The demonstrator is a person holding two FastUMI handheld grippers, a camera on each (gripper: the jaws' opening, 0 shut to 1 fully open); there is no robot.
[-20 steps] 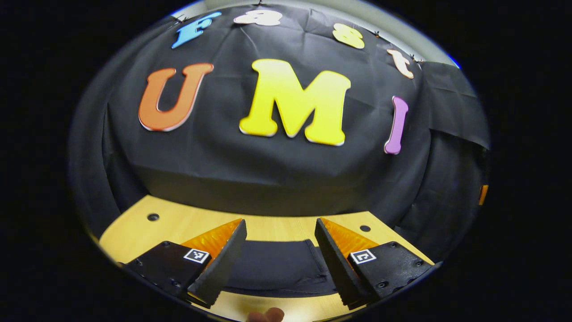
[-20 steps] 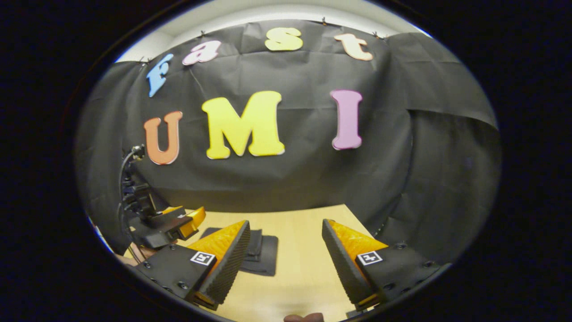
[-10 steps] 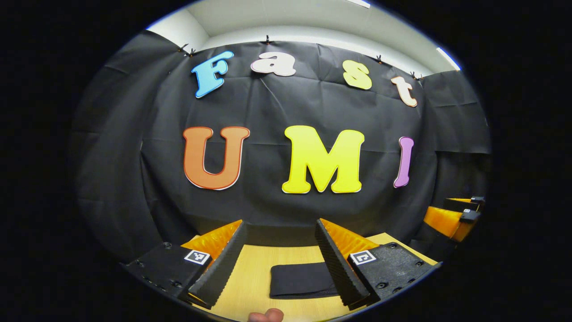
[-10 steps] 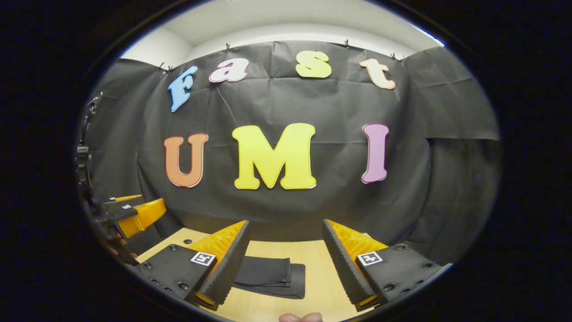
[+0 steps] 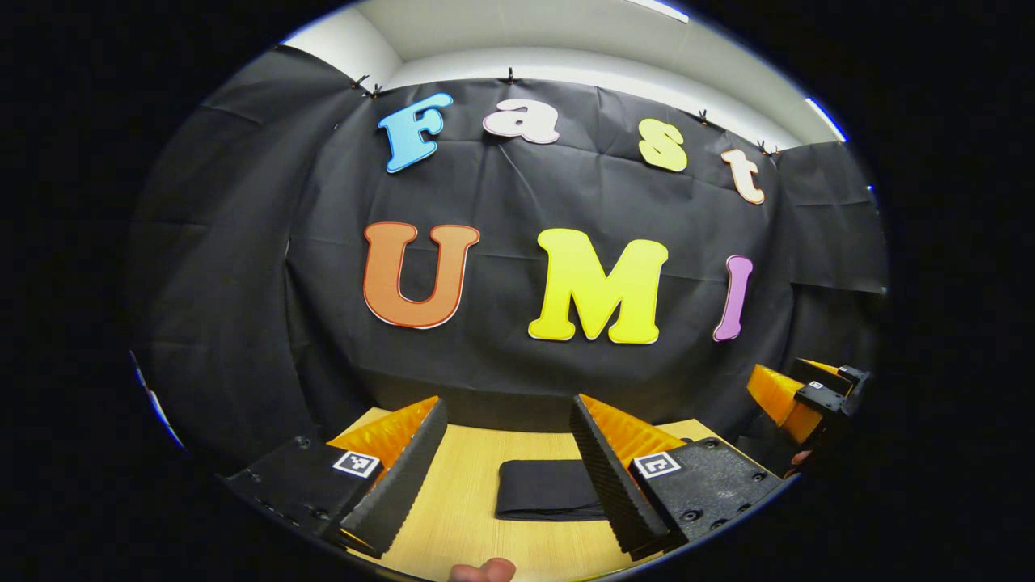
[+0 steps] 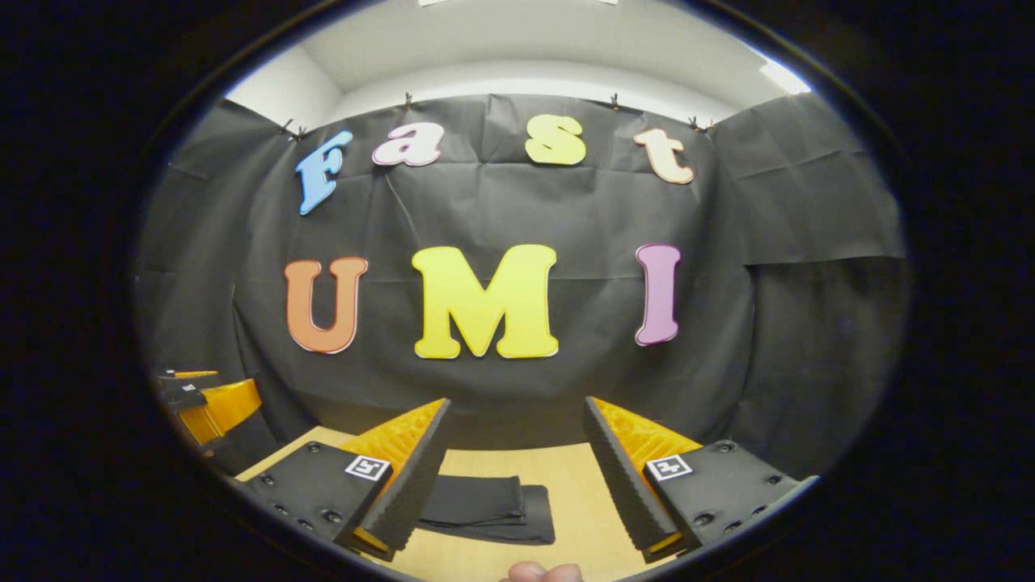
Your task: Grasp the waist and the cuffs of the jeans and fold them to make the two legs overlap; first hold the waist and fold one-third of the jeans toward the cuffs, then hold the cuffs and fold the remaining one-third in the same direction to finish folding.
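The dark jeans (image 5: 543,489) lie folded into a compact flat stack on the wooden table (image 5: 461,501), seen in the left gripper view between and beyond my left gripper's fingers. My left gripper (image 5: 508,412) is open, raised and apart from the cloth. In the right gripper view the folded jeans (image 6: 489,509) rest on the table (image 6: 574,501) partly behind the left finger. My right gripper (image 6: 517,412) is open with nothing between its fingers. The right gripper (image 5: 800,396) appears at the right edge of the left gripper view, and the left gripper (image 6: 206,404) at the left edge of the right gripper view.
Black cloth hangs behind the table and around its sides. A fingertip (image 5: 483,571) of the person's hand shows at the bottom of the left gripper view, and another fingertip (image 6: 542,572) at the bottom of the right gripper view.
Both grippers have pulled back and tilted up from the table, so the folded jeans look smaller and farther away. Both stay open.
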